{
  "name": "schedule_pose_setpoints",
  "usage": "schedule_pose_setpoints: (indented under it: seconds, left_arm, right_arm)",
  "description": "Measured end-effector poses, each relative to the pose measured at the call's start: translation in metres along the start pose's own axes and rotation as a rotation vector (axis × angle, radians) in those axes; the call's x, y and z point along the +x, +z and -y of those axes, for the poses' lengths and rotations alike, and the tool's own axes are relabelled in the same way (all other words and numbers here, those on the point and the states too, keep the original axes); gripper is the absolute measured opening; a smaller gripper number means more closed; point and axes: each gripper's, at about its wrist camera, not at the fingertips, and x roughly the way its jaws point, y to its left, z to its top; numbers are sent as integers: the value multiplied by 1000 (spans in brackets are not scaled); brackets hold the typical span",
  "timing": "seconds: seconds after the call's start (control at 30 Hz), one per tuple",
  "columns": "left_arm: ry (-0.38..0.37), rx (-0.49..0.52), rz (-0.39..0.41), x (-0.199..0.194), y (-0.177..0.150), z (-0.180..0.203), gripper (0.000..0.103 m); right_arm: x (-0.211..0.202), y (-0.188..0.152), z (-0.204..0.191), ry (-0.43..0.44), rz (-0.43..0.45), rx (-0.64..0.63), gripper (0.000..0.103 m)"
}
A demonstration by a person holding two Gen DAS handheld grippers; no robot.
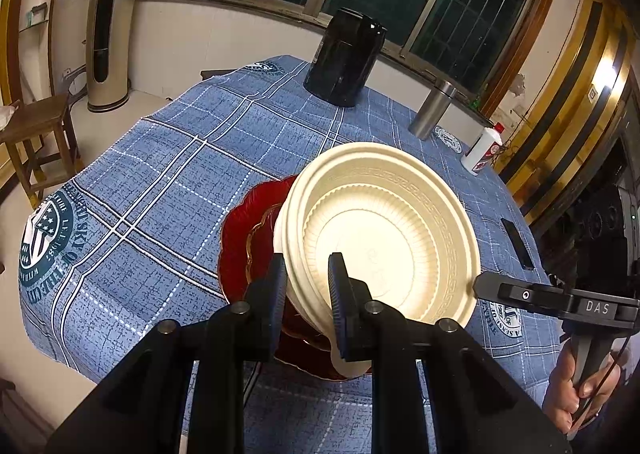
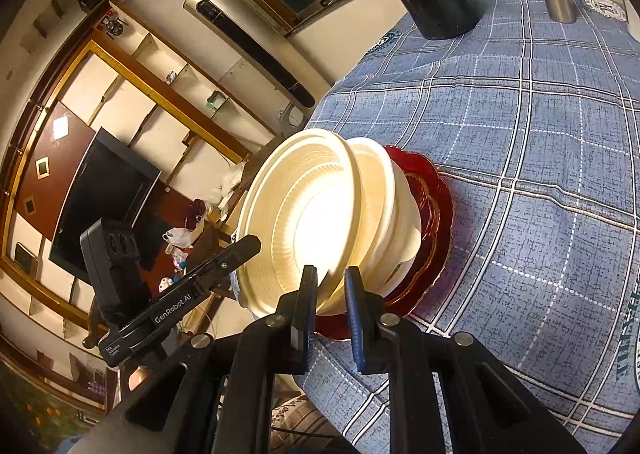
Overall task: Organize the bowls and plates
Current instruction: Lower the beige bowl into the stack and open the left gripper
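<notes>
Left tool (image 1: 307, 296): clamped on near rim of the cream plastic bowl stack (image 1: 380, 234), one finger outside the wall, one inside. Right tool (image 2: 331, 294): clamped on rim of same stack from the opposite side, jaws nearly together w/ rim between. Both tools grip the stack at once.

Stack location: tilted, over the red scalloped plate (image 1: 248, 238), which lies flat on the blue plaid cloth of the desk (image 1: 160, 174), near the desk's near edge. Cannot tell whether the stack's base touches the plate or hangs just clear.

Risks, as judged:
- Bowls nested loosely; rims look fanned apart in right wrist view. Thin rim grips on a tilted stack could let an inner bowl slide out. Cause: tilt plus a pinch on the top rims only.
- Two tools pulling unevenly could flex the plastic rim and pop a grip.
- A hard set-down could shift the red plate on the cloth; plate sits close to near edge, so a push that way could send it off.

Room to move: centre and left of desk open. Far edge holds a black cylindrical appliance (image 1: 344, 58) and a steel flask (image 1: 434, 110); right edge has a white bottle w/ red cap (image 1: 482, 150) and a dark flat remote-like item (image 1: 518, 244), all well apart from the stack.
</notes>
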Motion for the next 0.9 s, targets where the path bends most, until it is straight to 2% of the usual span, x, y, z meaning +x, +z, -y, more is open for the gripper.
schedule_pose_setpoints:
  seconds: [0.9]
  left_arm:
    - [-3,1,-1,-1,-3,4,17]
  right_arm:
    - [-2,-2,3,5,4,0,16]
